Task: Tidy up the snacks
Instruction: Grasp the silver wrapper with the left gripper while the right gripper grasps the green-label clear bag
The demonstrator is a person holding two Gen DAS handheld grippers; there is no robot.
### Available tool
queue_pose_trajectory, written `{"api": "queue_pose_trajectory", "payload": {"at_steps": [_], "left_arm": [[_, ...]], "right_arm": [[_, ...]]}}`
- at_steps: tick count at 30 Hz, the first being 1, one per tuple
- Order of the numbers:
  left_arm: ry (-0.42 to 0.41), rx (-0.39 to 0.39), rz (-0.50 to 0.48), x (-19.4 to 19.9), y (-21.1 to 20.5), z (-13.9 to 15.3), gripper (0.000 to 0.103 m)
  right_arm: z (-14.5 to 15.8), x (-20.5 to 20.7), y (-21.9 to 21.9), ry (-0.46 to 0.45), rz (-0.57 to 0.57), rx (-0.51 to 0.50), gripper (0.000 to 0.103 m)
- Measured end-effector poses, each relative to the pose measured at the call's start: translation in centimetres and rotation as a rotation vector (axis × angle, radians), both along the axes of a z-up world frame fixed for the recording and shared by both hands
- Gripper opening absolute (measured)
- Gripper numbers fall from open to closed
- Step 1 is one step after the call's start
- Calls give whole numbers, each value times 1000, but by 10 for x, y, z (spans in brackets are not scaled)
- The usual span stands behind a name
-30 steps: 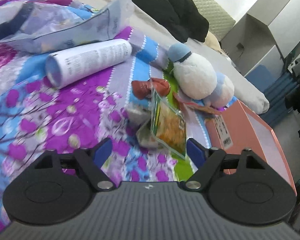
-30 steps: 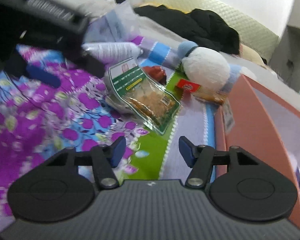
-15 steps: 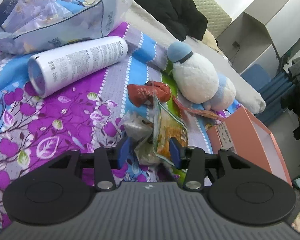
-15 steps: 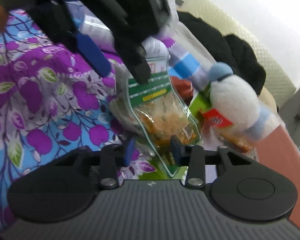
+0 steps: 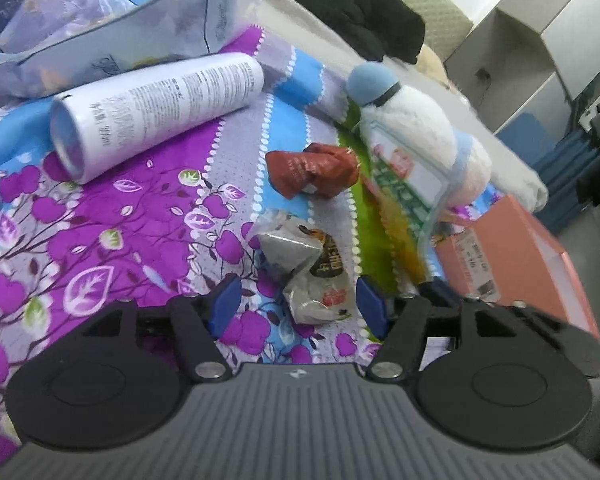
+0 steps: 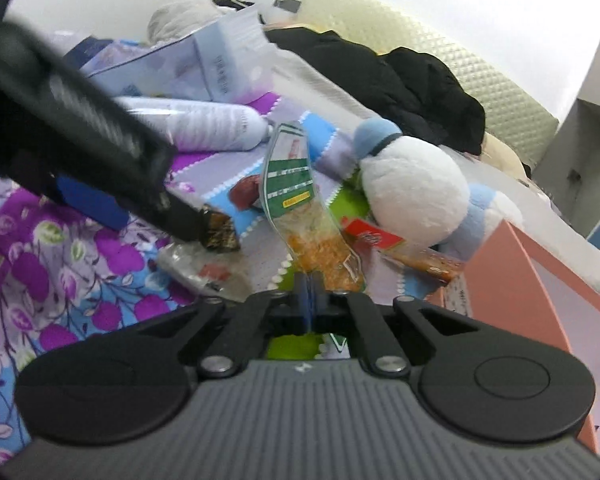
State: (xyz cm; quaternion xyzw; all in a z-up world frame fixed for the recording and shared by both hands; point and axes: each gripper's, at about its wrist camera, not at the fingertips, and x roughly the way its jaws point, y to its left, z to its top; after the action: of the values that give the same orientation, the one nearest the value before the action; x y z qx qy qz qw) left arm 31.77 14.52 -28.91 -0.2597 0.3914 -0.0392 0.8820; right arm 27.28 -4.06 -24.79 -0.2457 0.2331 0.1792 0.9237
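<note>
While the right tool [image 6: 309,294] has its blue pads pinched together on the lower edge of a clear green-and-white snack bag with orange pieces inside [image 6: 300,204], that bag stands lifted off the purple floral bedspread [image 6: 40,272], top end up and leaning slightly left. From the left wrist view the same bag [image 5: 410,188] hangs edge-on in front of the white plush toy with a blue cap [image 5: 416,136].

Left tool [image 5: 296,304] is wide open, holding nothing, its fingers either side of a crumpled silver-and-clear wrapper [image 5: 312,268] that lies flat on the bedspread; contact with the pads cannot be told. Just beyond it sits a crumpled red-brown wrapper [image 5: 314,174], apart from the silver one. A white cylindrical tube with printed text [image 5: 156,110] lies on its side farther left, touching a large pale blue-lilac plastic bag [image 5: 100,36] behind it.

Salmon-pink open cardboard box [image 6: 540,280] sits at the right edge of the bed, its near wall close to the held bag. A red-and-orange flat snack packet [image 6: 404,250] lies between plush toy and box. Open bedspread shows at left of the silver wrapper; right side is crowded. Black clothing [image 6: 400,80] is piled at the far end.
</note>
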Motion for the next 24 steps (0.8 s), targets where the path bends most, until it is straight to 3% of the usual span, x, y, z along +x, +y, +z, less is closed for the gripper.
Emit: {"api": "queue_pose_trajectory", "payload": {"at_steps": [8,10,12,20,24], "left_arm": [[-28,-27,16,22,-9,-14,67],[-20,-2,5,23,-14,-13,54],[-5,3,-3,21,-15,-13,34],[-9,-29,39,-38,-6,4,31],[0,3,58,-83,-5,16,31]], "right_arm": [[11,2,-14,15,-31,54,3],[12,2,-16,19,-31,58,3],[14,-4,-18,20,-28,59,3],[20,-39,-24,39,-12,62,3],[24,-65,-28,46,-6,47,3]]}}
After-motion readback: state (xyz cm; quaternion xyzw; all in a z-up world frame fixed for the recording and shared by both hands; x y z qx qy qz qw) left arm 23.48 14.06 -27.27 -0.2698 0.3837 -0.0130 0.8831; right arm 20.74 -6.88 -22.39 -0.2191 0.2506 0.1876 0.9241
